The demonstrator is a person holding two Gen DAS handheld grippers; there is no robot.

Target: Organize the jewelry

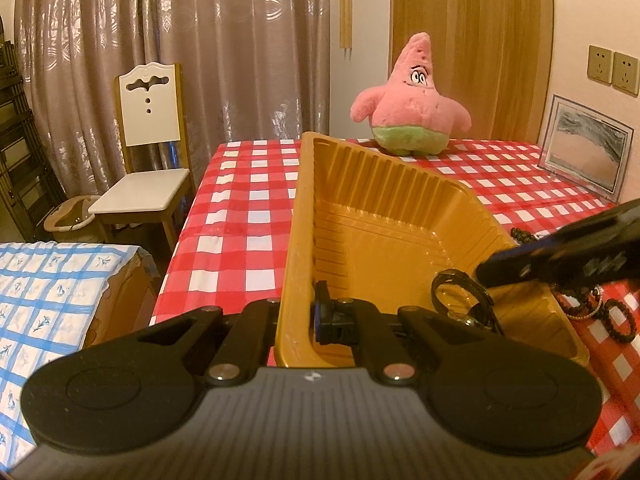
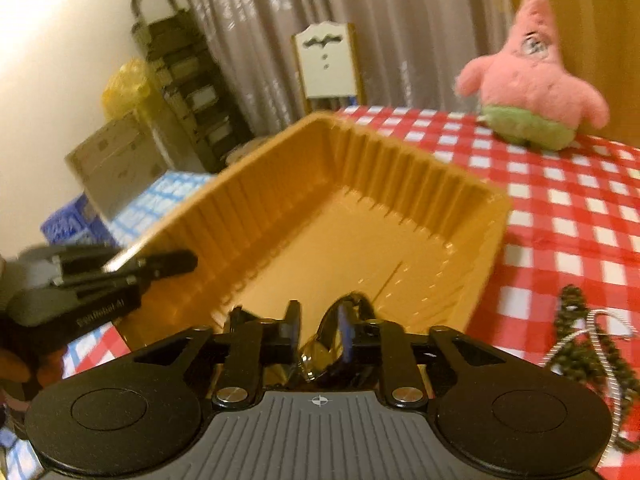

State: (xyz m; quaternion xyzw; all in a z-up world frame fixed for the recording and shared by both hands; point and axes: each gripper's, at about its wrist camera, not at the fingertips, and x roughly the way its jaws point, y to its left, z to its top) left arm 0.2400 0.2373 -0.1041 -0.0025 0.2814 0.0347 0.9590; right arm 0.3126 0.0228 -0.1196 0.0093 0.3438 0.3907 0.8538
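A golden-brown plastic tray (image 1: 400,216) (image 2: 360,208) sits tilted on the red-checked table. My left gripper (image 1: 298,312) is shut on the tray's near left wall; the right wrist view shows it (image 2: 176,262) at the tray's left rim. A dark watch (image 1: 464,300) (image 2: 320,354) rests in the tray's near right corner. My right gripper (image 2: 320,324) (image 1: 490,270) hovers over it with the fingers apart, the watch band beside the right finger (image 2: 346,332). Dark bead bracelets (image 1: 612,312) (image 2: 580,344) lie on the cloth right of the tray.
A pink plush toy (image 1: 412,108) (image 2: 528,80) stands at the table's far edge. A framed picture (image 1: 584,148) leans at the right wall. A white chair (image 1: 148,140) stands left of the table. A silver coil bracelet (image 2: 600,332) lies among the beads.
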